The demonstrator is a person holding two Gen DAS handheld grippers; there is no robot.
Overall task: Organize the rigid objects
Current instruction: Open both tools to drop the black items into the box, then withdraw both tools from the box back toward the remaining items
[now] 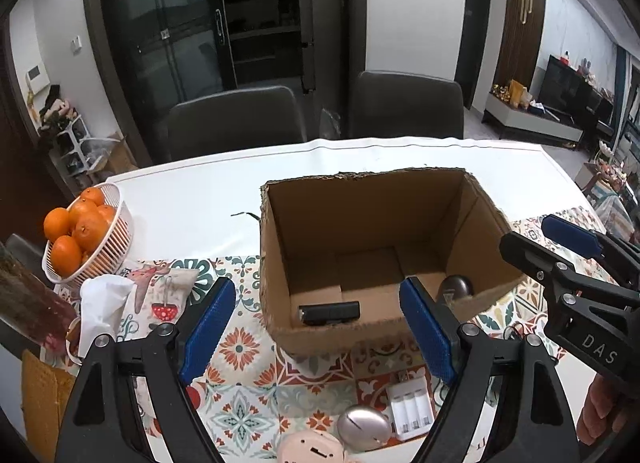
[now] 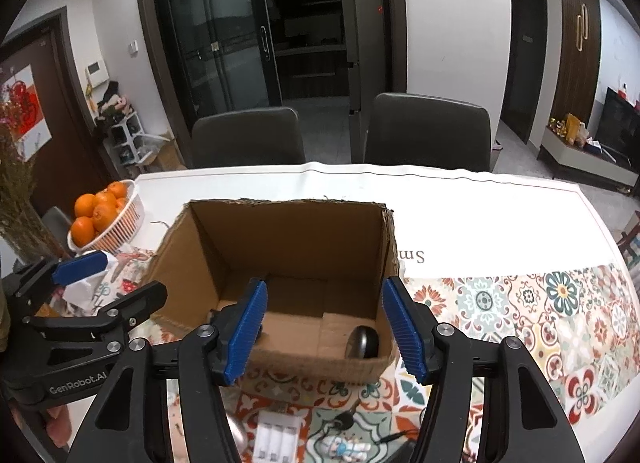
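The open brown cardboard box (image 1: 360, 263) sits just past both my tongs, with a black flat remote (image 1: 329, 312) and a dark round mouse (image 2: 363, 342) inside. My left tongs (image 1: 316, 331) and right tongs (image 2: 324, 327) are spread apart, holding nothing.

Even indoor light, sharp focus, strong fisheye bending, dark corners

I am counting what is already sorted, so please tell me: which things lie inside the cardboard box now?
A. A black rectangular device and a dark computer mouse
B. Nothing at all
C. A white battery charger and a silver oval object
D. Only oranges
A: on the floor of the cardboard box lie a black rectangular device and a dark mouse.
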